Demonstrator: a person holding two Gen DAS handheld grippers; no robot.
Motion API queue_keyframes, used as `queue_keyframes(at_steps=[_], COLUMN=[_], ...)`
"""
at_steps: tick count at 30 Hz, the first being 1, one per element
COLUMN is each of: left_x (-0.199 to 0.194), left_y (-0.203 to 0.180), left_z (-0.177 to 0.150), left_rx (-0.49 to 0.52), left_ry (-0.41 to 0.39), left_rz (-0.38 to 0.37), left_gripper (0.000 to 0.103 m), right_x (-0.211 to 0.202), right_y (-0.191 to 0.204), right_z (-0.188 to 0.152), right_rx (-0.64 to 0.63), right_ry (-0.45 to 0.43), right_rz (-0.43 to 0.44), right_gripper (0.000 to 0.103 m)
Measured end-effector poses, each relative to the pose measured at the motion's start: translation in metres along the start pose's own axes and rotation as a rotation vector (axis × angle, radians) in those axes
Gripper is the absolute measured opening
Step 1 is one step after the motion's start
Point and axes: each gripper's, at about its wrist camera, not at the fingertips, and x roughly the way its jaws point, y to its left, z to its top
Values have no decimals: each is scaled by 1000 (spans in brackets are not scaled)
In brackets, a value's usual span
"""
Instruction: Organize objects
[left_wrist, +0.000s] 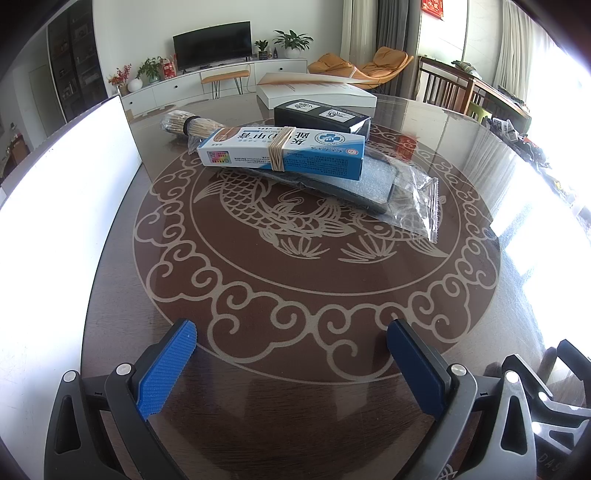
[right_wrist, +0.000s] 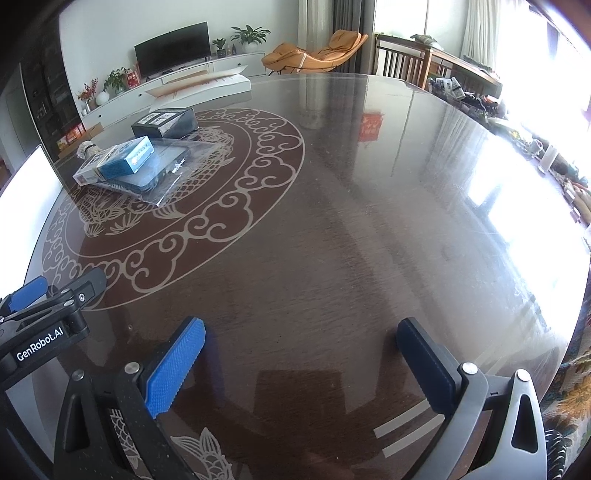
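On the left edge of the round glass-topped table (left_wrist: 295, 302) stands a white panel (left_wrist: 74, 177), upright; what it belongs to cannot be told. Just right of it, at the far side of the fish-and-cloud medallion, lies the cluster to be organised. A bundle of wooden sticks (left_wrist: 184, 123) in clear wrap points left. A blue-and-white medicine box (left_wrist: 280, 151), ringed by a rubber band (left_wrist: 279, 149), lies tilted across a dark flat case in a clear plastic bag (left_wrist: 388, 192), whose loose end trails toward the right. Behind these sits a black box (left_wrist: 321, 116), and farther back a flat white box (left_wrist: 317, 90) with its lid ajar.

The left gripper (left_wrist: 291, 347) hovers over the near rim of the medallion with its jaws spread wide and nothing between them, facing the pile. The right gripper (right_wrist: 301, 343) hangs over bare table to the right, well apart from the objects, its jaws likewise spread and empty.

By my reading, nothing is sorted yet: this is the approach step, before any first grasp. The next move likely calls for the left gripper to travel forward to the medicine box, the topmost piece, and close across its narrow sides. Since it rests tilted on slippery plastic, it may slide or drag the bag along.
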Motion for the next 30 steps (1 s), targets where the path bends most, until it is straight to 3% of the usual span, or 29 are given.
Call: queue_keyframes(at_steps=[30], left_x=[0], left_y=[0], left_z=[0], left_rx=[0], left_ry=[0], left_rz=[0], left_gripper=[103], right_x=[-3], right_y=[-1], right_z=[-6], right_rx=[7], right_ry=[-35], right_rz=[-5], right_gripper=[103])
